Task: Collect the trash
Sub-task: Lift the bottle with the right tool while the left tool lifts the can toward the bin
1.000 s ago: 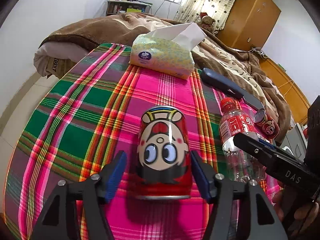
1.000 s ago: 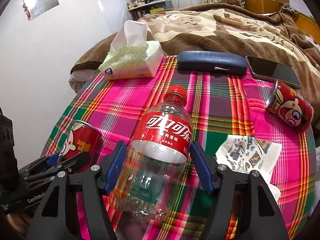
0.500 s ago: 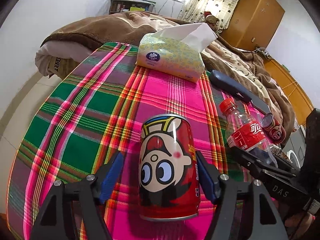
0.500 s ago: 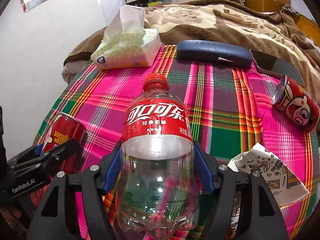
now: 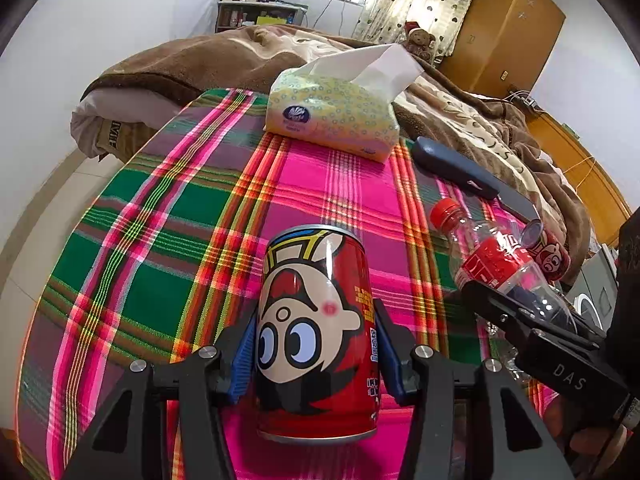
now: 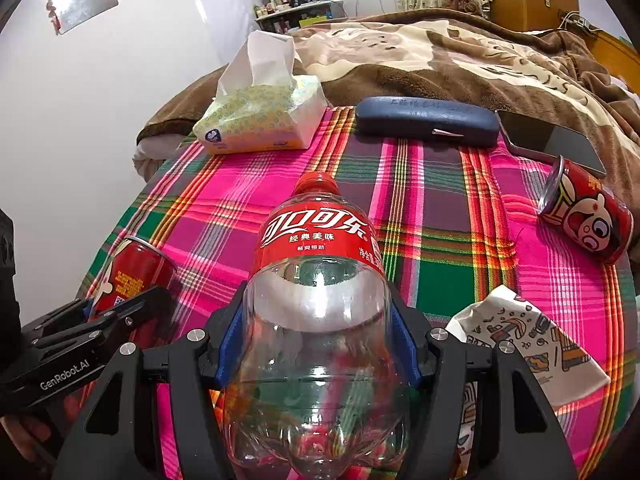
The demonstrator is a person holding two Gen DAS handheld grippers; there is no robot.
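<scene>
My left gripper (image 5: 316, 356) is shut on a red cartoon-face can (image 5: 316, 332) and holds it above the plaid tablecloth (image 5: 160, 248). My right gripper (image 6: 318, 344) is shut on an empty clear cola bottle (image 6: 316, 312) with a red label and cap, lifted off the cloth. The bottle (image 5: 500, 268) also shows at the right of the left wrist view, and the held can (image 6: 128, 276) at the left of the right wrist view. A second red can (image 6: 586, 212) lies on its side at the right. A crumpled printed paper wrapper (image 6: 528, 340) lies beside the right gripper.
A tissue pack (image 5: 332, 116) stands at the far edge of the table. A dark blue glasses case (image 6: 426, 120) and a black phone (image 6: 548, 140) lie at the back right. A bed with a brown blanket (image 6: 440, 52) is behind the table.
Both grippers have closed on their objects and lifted them: the left on the can, the right on the bottle. The bottle now sits higher and more upright.
</scene>
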